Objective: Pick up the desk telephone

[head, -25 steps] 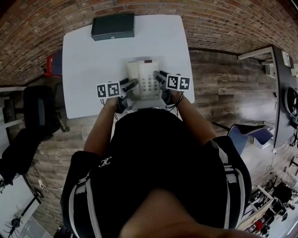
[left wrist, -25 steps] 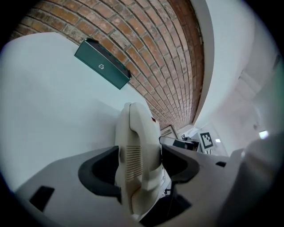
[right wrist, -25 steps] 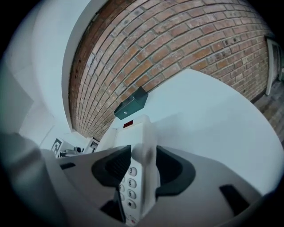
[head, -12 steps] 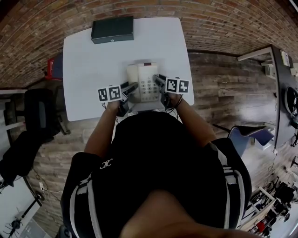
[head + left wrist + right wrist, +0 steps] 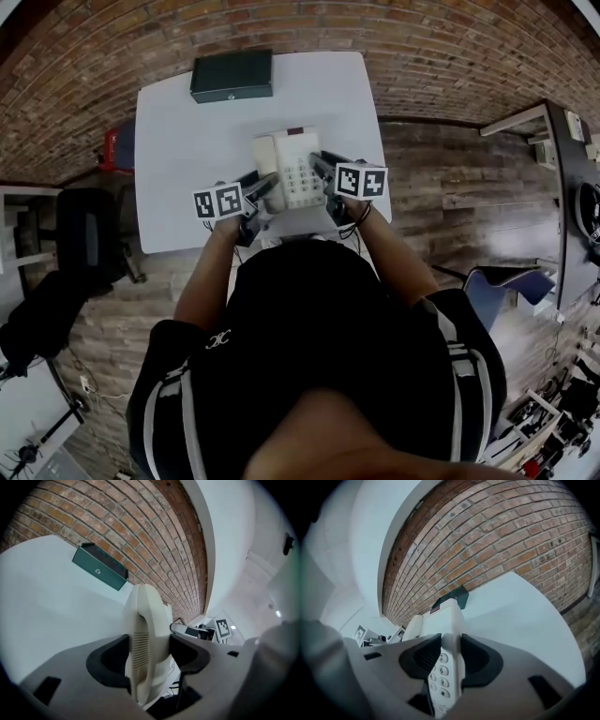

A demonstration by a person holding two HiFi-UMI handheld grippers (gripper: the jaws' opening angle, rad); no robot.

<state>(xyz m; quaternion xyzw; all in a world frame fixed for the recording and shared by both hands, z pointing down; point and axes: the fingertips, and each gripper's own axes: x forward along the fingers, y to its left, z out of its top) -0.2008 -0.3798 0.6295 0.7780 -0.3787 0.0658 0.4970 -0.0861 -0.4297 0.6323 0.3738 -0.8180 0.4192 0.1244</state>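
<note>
Overall light: even, diffuse indoor light, moderately bright; no hard beam.
Brightest area: the white rectangular tabletop, close to washed out in the head view.
Darkest area: the person's black top, almost without detail.
Shadows: soft and faint, a thin one beside the dark green flat box.
Distortion: strong fisheye in all views; courses of the red brick wall bend in arcs; black vignette rings both gripper views.
Focus: the cream plastic desk telephone is soft close to the lens, its grille lines smeared; keypad digits are legible in the right gripper view.
Colour cast: cool bluish tint on the tabletop in the gripper views.
</note>
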